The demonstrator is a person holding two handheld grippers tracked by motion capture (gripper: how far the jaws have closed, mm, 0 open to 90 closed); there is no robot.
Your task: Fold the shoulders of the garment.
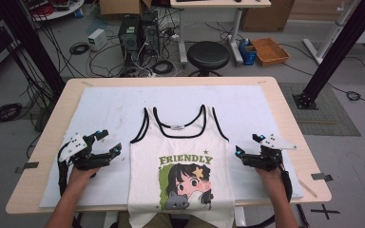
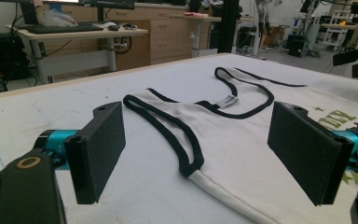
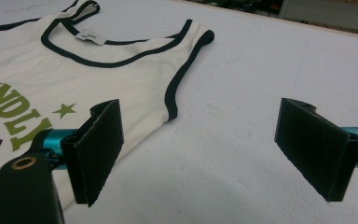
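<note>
One tank top point(image 1: 180, 156) (flat on the mat), left gripper point(image 1: 108, 141) and right gripper point(image 1: 247, 145), both jaws apart

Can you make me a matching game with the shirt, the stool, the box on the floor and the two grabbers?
Things:
1. tank top
2. stool
3. box
4. left gripper and right gripper

Descriptions:
A. orange, on the floor beyond the table
B. jaws open, holding nothing
C. cream with black trim, lying flat on the table
D. black and round, behind the table

Pairs: 1-C, 2-D, 3-A, 4-B
</note>
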